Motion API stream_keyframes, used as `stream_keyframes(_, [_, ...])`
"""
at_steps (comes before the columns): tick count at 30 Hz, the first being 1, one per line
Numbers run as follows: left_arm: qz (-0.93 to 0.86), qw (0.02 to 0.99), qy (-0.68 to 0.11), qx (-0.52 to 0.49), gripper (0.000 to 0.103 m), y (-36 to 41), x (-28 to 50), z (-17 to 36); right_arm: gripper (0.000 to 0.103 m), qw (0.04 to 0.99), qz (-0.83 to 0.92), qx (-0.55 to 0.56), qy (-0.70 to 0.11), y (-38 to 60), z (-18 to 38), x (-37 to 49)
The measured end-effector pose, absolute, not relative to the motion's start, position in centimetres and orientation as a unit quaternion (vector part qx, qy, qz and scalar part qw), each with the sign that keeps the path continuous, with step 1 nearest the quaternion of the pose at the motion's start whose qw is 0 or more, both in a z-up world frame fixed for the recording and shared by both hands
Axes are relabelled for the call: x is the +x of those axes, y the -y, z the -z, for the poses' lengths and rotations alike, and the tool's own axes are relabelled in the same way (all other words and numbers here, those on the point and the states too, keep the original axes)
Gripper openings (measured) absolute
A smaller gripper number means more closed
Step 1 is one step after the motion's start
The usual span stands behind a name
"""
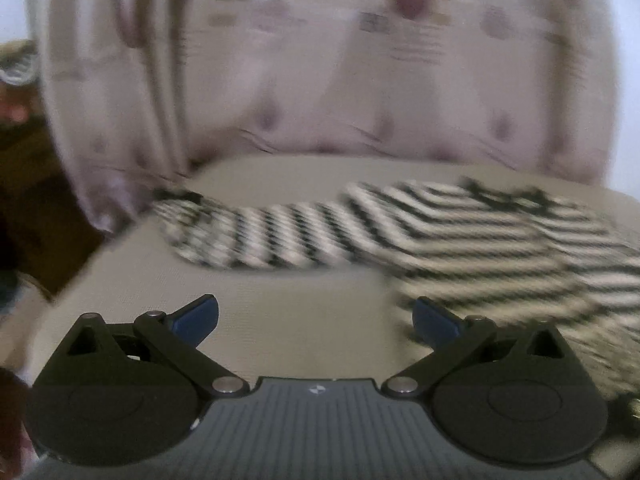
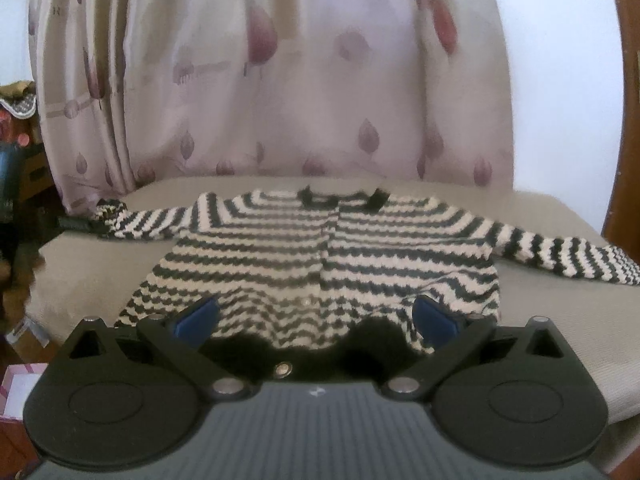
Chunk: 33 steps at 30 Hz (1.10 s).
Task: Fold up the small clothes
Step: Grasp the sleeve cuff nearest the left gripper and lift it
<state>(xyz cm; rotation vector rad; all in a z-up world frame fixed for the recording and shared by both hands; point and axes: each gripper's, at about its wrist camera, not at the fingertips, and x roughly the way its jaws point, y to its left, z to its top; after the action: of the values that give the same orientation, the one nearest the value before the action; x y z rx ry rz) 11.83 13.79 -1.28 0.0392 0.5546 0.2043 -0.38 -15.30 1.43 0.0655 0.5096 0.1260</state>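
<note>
left fingers [image 1: 196, 318] wide, empty | right fingers [image 2: 434, 316] wide over striped cardigan [image 2: 320, 256]

No legible text, label, brand name or number in either view. Only sign: a small round emblem [image 1: 315, 390], quartered light and dark, on the ribbed grey housing behind and midway between the jaws, seen from the left wrist; the matching mark [image 2: 315, 392] in the right wrist view too blurred to make out.
</note>
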Motion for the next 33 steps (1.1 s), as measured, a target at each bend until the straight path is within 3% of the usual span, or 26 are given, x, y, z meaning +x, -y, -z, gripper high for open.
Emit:
stream_keyframes(4, [-0.173,0.950,-0.255,0.050,0.100,-21.1,17.1,0.8,0.103,0.960,-0.063,0.028,-0.270,14.9,-0.5,1.2])
stream_keyframes(9, [-0.172,0.942,-0.280,0.073,0.086,-27.4,24.0,1.4,0.103,0.954,-0.060,0.022,-0.294,14.6,0.8,3.0])
stream_keyframes(11, [-0.151,0.940,-0.296,0.072,0.086,-28.9,26.0,2.0,0.103,0.951,-0.055,0.022,-0.302,14.7,1.1,3.7])
stream_keyframes(14, [-0.137,0.937,-0.313,0.064,0.098,-30.4,28.0,2.9,0.103,0.949,-0.043,0.023,-0.311,15.1,1.5,4.5])
stream_keyframes(16, [-0.140,0.931,-0.327,0.076,0.094,-30.7,29.4,4.0,0.103,0.947,-0.037,0.027,-0.317,15.4,1.7,4.9])
stream_keyframes(20, [-0.147,0.919,-0.353,0.092,0.069,-31.4,30.8,6.2,0.103,0.945,-0.028,0.026,-0.325,15.7,2.1,5.5])
stream_keyframes(22, [-0.146,0.923,-0.350,0.063,0.046,-32.6,30.7,6.5,0.103,0.944,-0.027,0.026,-0.329,15.7,2.2,5.6])
stream_keyframes(23, [-0.144,0.928,-0.343,0.031,0.021,-33.4,30.4,6.4,0.103,0.943,-0.028,0.026,-0.330,15.7,2.2,5.6])
stream_keyframes(27, [-0.170,0.937,-0.298,-0.060,0.014,-35.5,28.6,5.2,0.103,0.943,-0.029,0.028,-0.330,15.8,2.4,5.5])
stream_keyframes(33, [-0.178,0.953,-0.233,-0.080,0.013,-32.8,27.5,-0.1,0.103,0.943,-0.029,0.036,-0.330,16.3,2.6,5.1])
